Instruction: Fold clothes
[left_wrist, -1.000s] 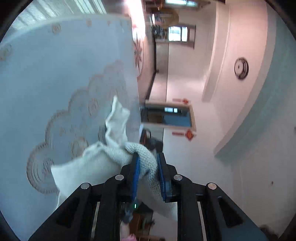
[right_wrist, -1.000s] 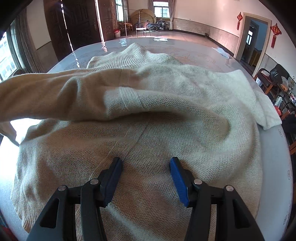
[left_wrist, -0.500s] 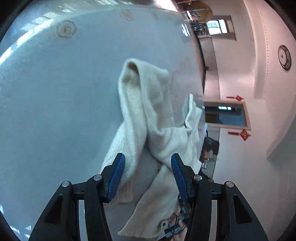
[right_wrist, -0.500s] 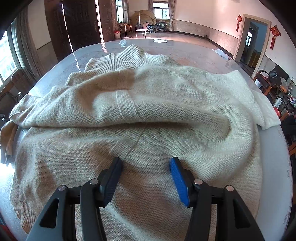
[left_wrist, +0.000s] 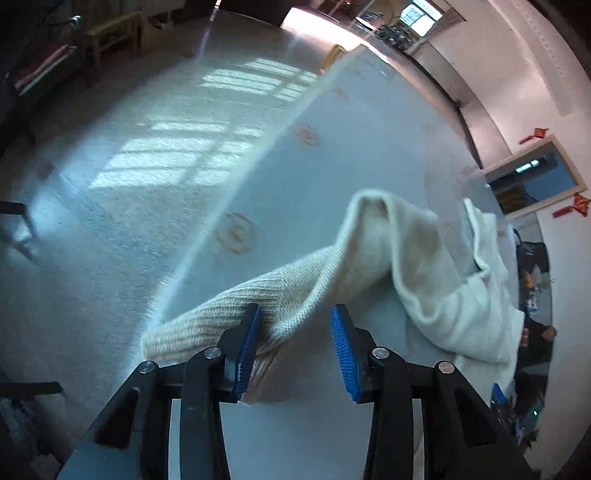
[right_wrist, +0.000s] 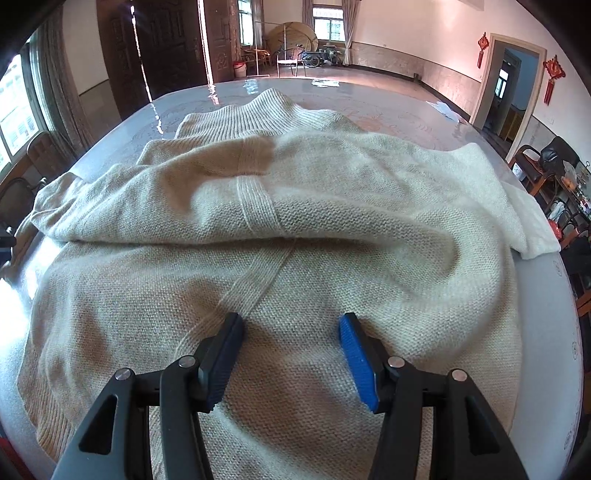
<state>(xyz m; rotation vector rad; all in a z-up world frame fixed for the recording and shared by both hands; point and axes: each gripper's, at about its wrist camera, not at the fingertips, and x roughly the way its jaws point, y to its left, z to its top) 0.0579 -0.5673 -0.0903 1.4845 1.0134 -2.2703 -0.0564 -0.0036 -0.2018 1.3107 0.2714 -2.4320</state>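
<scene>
- On a round pale table (right_wrist: 546, 295) lies a cream knit sweater (right_wrist: 332, 236), spread wide and covering most of the near surface in the right wrist view.
- Sweater collar (right_wrist: 273, 107) sits at the far end, ribbed, pointing away from the camera.
- One sleeve (right_wrist: 177, 206) is folded across the body from the left, lying over the chest; a vertical knit band crosses it near the middle.
- Right side of the sweater: a lighter corner (right_wrist: 524, 221) reaches the table's right edge.
- Right gripper (right_wrist: 291, 347): jaws spread apart, blue pads facing each other, nothing between them. Both tips are low over the sweater's near body; whether they touch the knit I cannot tell.
- Left wrist view: the frame is tilted, table edge running diagonally, floor with window light patches at far left.
- Left gripper (left_wrist: 293, 339): jaws apart, not clamping. The ribbed cuff (left_wrist: 221, 317) of the sleeve lies across the left finger (left_wrist: 247, 347) and partly in the gap; the right finger is clear of cloth.
- Sleeve rises from the cuff to a raised fold (left_wrist: 373, 210), then drops to the right into looser cloth on the table.
- Far right in both views: a doorway (right_wrist: 506, 85) with red hangings beside it.
</scene>
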